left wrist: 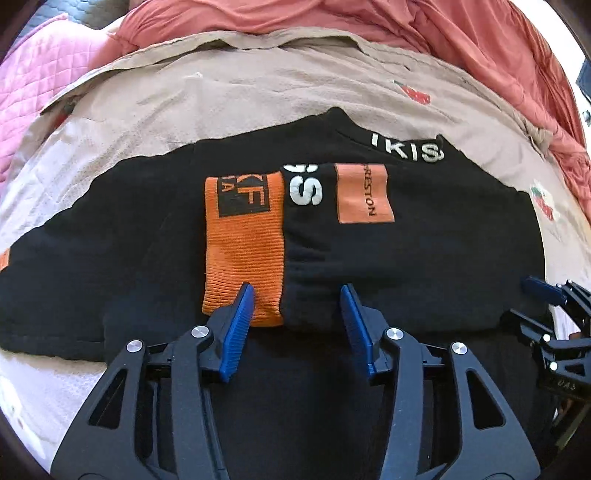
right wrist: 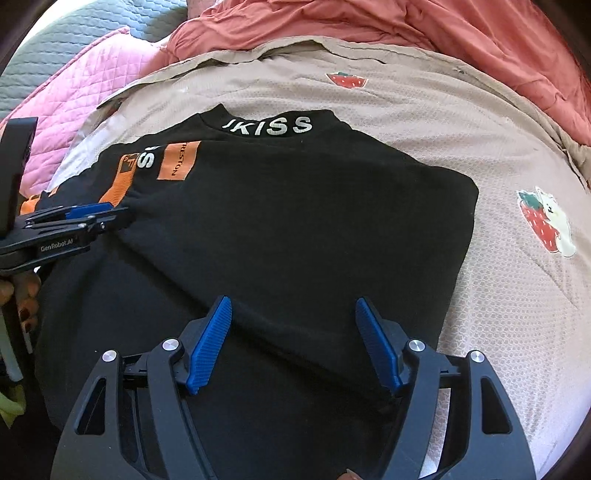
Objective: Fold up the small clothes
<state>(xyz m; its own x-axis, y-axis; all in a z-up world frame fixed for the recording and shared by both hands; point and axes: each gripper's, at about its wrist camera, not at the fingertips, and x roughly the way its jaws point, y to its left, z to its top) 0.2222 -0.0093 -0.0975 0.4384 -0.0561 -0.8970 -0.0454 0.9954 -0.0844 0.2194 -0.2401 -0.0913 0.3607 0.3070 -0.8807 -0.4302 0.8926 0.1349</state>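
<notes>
Both wrist views look steeply down, close over the black shirt point(left wrist: 424, 266) on the bed; shared: its orange patch point(right wrist: 176, 159).

**Bright daylight, heavy fisheye bend**

Both views are brightly and evenly lit, with soft daylight that seems strongest at the right, where the beige sheet point(right wrist: 517, 314) washes towards white. The black shirt point(right wrist: 280, 229) swallows detail: its folds show only as faint grey ridges, and in the left wrist view its near part merges into flat black. Shadows are soft and short under the blue pads point(left wrist: 240, 325). The small metal screws on the gripper frames glint. Focus is sharp at centre; white lettering reads cleanly. Straight edges bow outwards, the corners fall to a dark vignette, and the red quilt point(left wrist: 332, 22) at the top rim smears slightly
</notes>
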